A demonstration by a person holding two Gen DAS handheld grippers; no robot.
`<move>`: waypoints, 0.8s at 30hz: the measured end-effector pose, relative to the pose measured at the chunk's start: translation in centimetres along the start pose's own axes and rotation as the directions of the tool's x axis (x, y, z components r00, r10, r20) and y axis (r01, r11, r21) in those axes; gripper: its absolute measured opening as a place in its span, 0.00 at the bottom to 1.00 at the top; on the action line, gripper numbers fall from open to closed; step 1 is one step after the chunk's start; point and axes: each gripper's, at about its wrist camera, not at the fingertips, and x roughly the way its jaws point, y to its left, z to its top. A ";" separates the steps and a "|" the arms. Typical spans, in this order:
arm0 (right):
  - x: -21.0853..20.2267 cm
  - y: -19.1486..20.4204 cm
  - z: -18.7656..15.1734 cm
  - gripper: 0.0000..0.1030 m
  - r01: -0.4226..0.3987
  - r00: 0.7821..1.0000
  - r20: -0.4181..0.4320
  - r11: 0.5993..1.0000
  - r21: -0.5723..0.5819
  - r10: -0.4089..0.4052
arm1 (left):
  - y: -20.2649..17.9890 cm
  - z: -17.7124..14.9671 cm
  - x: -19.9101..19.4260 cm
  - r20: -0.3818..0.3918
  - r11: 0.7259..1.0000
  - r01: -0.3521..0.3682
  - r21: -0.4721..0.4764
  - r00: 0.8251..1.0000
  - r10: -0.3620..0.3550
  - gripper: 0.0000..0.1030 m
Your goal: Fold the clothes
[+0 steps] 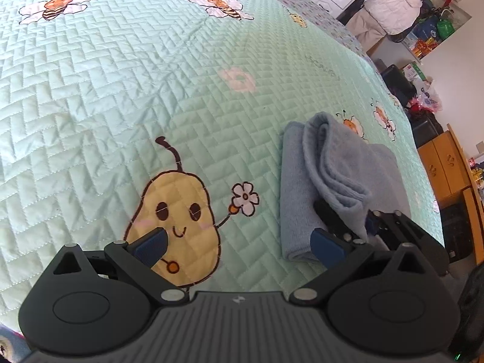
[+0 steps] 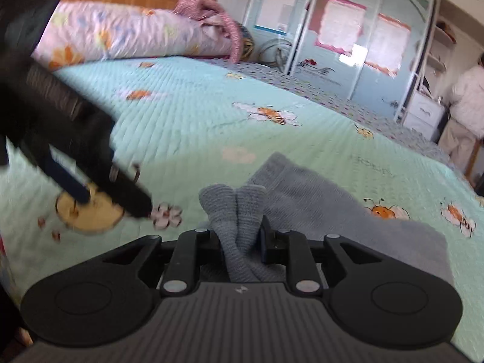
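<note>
Left wrist view first, and the blue garment [image 1: 329, 181] is already well gathered: it lies on the green quilt [image 1: 121, 90] just to the right of the pear cartoon [image 1: 175, 230], doubled over itself into a thick, layered bundle with one rolled fold riding on top. The left gripper [image 1: 239, 246] hangs over the pear with its blue pads spread wide and nothing between them, one pad above the pear's face, the other at the garment's near edge. Beyond that pad, the right gripper [image 1: 348, 220] has its dark fingers on the bundle's near end. Switch to the right wrist view and the grip is plain: the right gripper [image 2: 242, 242] has its jaws drawn in on two bunched folds of the garment [image 2: 302, 193], the cloth pinched upright between the pads while the rest trails off to the right of the pear print [image 2: 87, 211]. The left gripper [image 2: 112, 193] shows here too, blurred, standing over that pear with its fingers parted. So my read is that the main folds are in, and what remains is to lay this last pinched portion flat, let it go and square up the edges, since the top layer looks puffy and uneven. Far off past the bed's edge, a person in a white jacket [image 1: 393, 3] stands turned away, taking no part.
</note>
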 end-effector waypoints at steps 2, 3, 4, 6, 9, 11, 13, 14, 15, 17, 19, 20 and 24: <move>-0.7 0.3 -0.4 0.29 0.006 1.000 0.019 1.000 -0.025 -0.005 | -0.1 0.1 0.0 -0.002 1.000 -0.010 0.000 1.000 0.010 1.00; -1.1 0.4 -0.5 0.34 0.006 1.000 0.029 0.999 -0.035 -0.005 | -0.1 0.2 0.0 -0.003 1.000 -0.015 -0.002 1.000 0.015 1.00; -1.7 0.3 -0.4 0.37 -0.007 0.999 0.043 0.999 -0.032 0.008 | -0.3 0.3 -0.1 0.002 1.000 -0.015 -0.005 1.000 0.015 1.00; -3.3 0.1 -0.3 0.60 -0.049 0.994 0.096 0.998 -0.026 0.051 | -0.6 0.5 -0.3 0.011 1.000 -0.015 -0.010 1.000 0.015 1.00; -6.1 -0.2 -0.3 0.66 -0.139 0.973 0.184 0.990 0.007 0.136 | -1.3 0.8 -0.8 0.035 1.000 0.006 -0.012 0.999 -0.005 1.00; -7.9 -1.8 -0.9 0.66 -0.206 0.962 0.208 0.971 0.122 0.178 | -2.4 1.3 -1.6 0.063 0.998 0.069 0.001 0.996 -0.069 1.00; -9.1 -4.6 -2.3 0.66 -0.249 0.957 0.226 0.918 0.310 0.183 | -4.6 2.2 -2.3 0.079 0.978 0.209 0.025 0.974 -0.210 1.00; -9.7 -6.1 -3.1 0.66 -0.265 0.955 0.235 0.876 0.402 0.181 | -5.8 2.6 -2.5 0.083 0.957 0.287 0.040 0.954 -0.289 1.00; -10.1 -7.8 -4.1 0.66 -0.264 0.957 0.244 0.823 0.503 0.158 | -7.2 3.0 -2.3 0.072 0.931 0.361 0.058 0.928 -0.365 1.00; -11.0 -11.4 -6.3 0.66 -0.245 0.961 0.265 0.696 0.675 0.081 | -9.8 3.6 -1.2 0.028 0.871 0.485 0.082 0.872 -0.488 1.00; -11.6 -14.7 -8.1 0.66 -0.237 0.961 0.275 0.562 0.792 0.018 | -11.8 4.0 0.8 -0.032 0.828 0.552 0.094 0.833 -0.552 1.00; -11.8 -16.2 -9.0 0.66 -0.238 0.961 0.277 0.494 0.836 -0.006 | -12.2 3.9 2.1 -0.052 0.842 0.530 0.095 0.848 -0.528 1.00; -11.4 -20.0 -10.8 0.67 -0.369 0.927 0.374 0.260 0.892 0.029 | -10.0 3.0 5.4 -0.057 0.928 0.364 0.075 0.931 -0.360 1.00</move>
